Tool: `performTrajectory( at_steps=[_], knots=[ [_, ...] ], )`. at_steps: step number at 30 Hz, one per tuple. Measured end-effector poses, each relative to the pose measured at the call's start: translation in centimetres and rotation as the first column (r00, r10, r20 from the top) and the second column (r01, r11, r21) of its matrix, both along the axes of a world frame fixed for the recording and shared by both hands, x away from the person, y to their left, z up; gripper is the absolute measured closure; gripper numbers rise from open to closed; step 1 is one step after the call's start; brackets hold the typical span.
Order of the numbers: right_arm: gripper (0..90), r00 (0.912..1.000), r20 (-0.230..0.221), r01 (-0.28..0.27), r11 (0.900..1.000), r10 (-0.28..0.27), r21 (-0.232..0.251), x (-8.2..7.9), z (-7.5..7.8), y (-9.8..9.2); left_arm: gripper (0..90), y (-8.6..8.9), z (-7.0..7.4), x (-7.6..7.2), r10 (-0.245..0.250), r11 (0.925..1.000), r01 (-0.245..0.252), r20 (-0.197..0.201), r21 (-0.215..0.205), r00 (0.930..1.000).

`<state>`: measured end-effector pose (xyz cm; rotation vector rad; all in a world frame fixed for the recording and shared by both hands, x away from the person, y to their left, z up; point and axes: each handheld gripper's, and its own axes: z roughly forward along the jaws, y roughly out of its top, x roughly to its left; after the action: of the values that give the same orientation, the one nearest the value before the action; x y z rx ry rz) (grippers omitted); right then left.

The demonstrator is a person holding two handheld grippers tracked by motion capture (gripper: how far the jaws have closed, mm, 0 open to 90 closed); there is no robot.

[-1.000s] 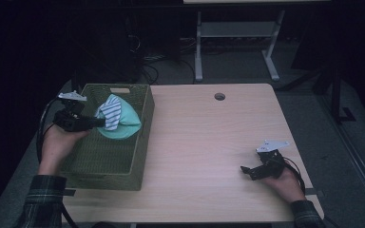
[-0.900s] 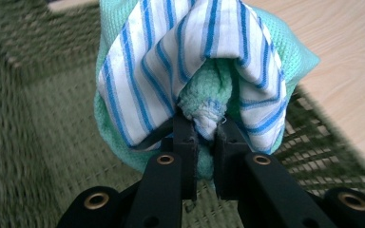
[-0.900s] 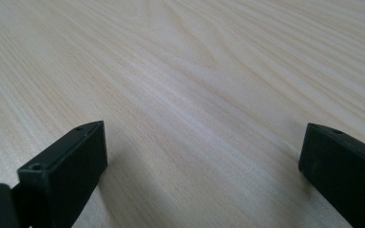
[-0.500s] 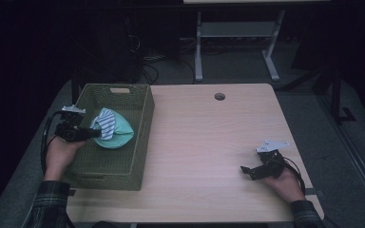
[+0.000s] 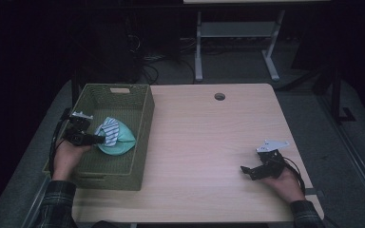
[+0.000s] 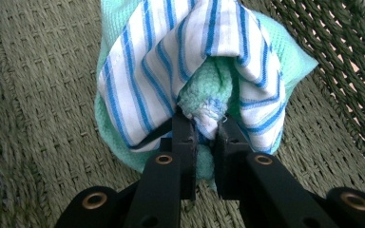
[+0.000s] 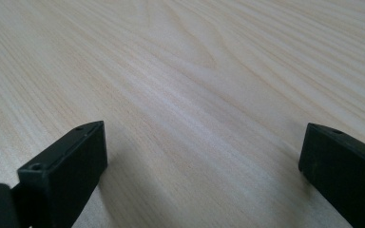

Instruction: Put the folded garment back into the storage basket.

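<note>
A person seated at the near edge of a pale wooden tabletop worked with a hand-held gripper in each hand. The left hand-held gripper reached into a green woven basket that stood along the tabletop's left edge, its jaws pinched tight on a bundle of cloths: a white cloth with blue stripes folded over a mint-green cloth. In the left gripper view, the two black jaws stood close together with a fold of the green fabric and a frayed hem clamped between them, while the bundle lay low on the basket's woven floor, near the side wall that faces the middle of the tabletop. The person's left hand came over the basket's outer wall, a plaid sleeve showing at the wrist. Well apart, near the tabletop's near right corner, the right hand-held gripper sat low over bare wood with its jaws spread wide and nothing between them; the right gripper view showed plain wood grain between the two jaw tips. A round cable hole marked the tabletop's far edge.
</note>
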<state>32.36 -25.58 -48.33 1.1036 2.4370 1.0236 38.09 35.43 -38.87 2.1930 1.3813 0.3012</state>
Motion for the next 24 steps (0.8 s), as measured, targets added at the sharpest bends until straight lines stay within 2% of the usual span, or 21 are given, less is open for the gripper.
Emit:
performTrajectory(
  at_steps=[6, 11, 14, 21, 24],
  knots=[
    [1.8, 1.0, 0.0, 0.0, 1.0, 0.0, -0.001, 0.0, 0.0, 0.0, 74.1, 0.0, -0.3, 0.2, -0.001, 0.9999, 0.001, -0.005, 0.011, 1.0],
    [1.8, 1.0, 0.0, 0.0, 1.0, 0.0, -0.001, 0.0, 0.0, 0.0, 55.4, 0.0, -0.1, 0.2, 0.014, 0.9999, -0.014, 0.015, 0.002, 0.9998],
    [1.8, 1.0, 0.001, 0.0, 1.0, 0.0, 0.001, 0.0, 0.0, 0.0, 46.1, 0.0, 0.1, 0.1, 0.011, 0.9998, -0.011, 0.016, 0.015, 0.9998],
    [1.8, 1.0, 0.002, 0.002, 1.0, -0.002, 0.004, 0.0, 0.0, 0.0, 29.6, -0.8, 1.0, -0.1, -0.01, 0.9999, 0.01, 0.035, -0.011, 0.9993],
    [1.8, 1.0, 0.001, 0.002, 1.0, -0.002, 0.003, 0.0, 0.0, 0.0, 23.2, -1.3, 1.6, -0.2, -0.022, 0.999, 0.023, 0.045, -0.038, 0.9987]
  ],
)
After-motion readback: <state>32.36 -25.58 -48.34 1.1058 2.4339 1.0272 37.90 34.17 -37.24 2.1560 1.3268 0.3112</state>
